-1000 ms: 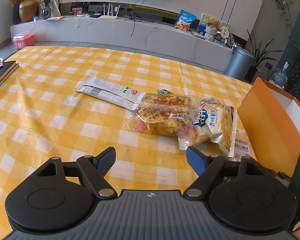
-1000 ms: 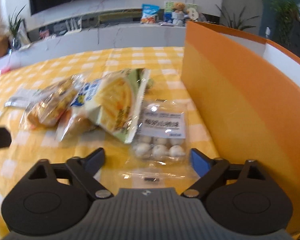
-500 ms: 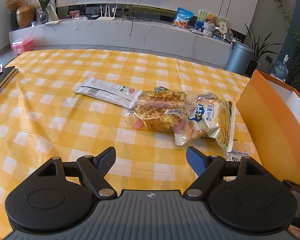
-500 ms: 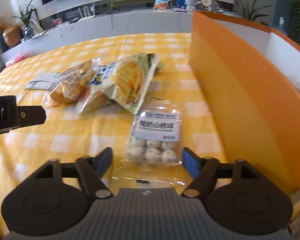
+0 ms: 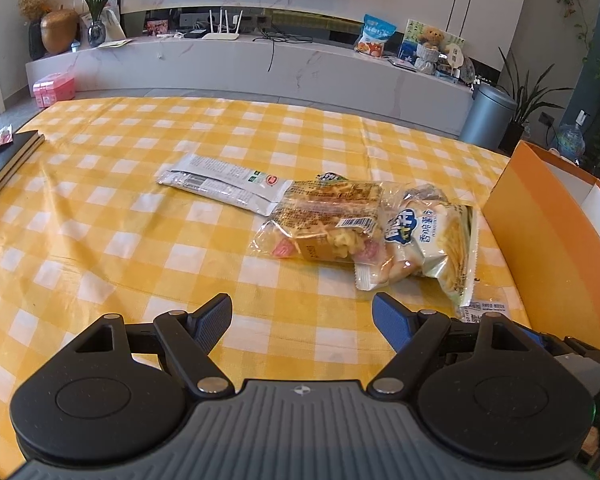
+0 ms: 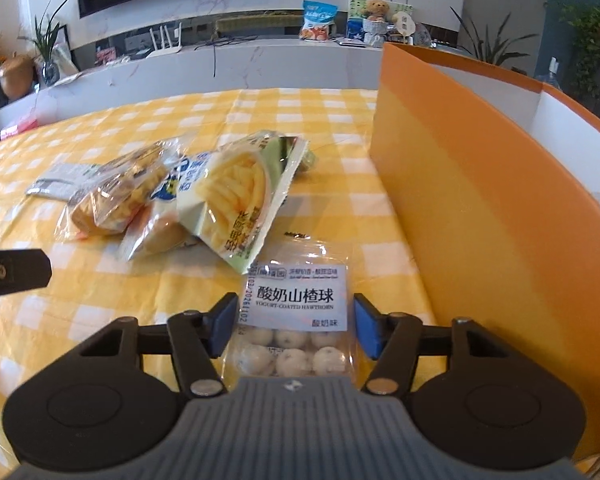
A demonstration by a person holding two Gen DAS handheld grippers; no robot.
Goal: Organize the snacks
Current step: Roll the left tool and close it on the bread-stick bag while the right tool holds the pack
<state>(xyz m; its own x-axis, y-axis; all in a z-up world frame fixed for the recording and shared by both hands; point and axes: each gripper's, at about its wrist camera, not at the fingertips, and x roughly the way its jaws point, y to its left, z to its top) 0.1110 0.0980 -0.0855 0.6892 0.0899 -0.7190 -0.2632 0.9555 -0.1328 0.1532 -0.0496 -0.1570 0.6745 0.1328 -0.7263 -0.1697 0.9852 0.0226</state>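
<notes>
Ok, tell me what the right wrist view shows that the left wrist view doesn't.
Only the right wrist view: the right tool with its jaws just closing around the yogurt-coated hawthorn ball pack, whose label and white balls are fully visible; contact is unclear.

Only the left wrist view: the left tool, open over bare tablecloth, and a dark notebook at the table's far left edge.

Both: the fries bag, the clear pastry bag, the flat white packet and the orange box.

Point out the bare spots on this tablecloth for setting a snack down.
Free: the wide stretch between the book and the white packet, plus the far edge. Crowded: the snack pile beside the orange box.
</notes>
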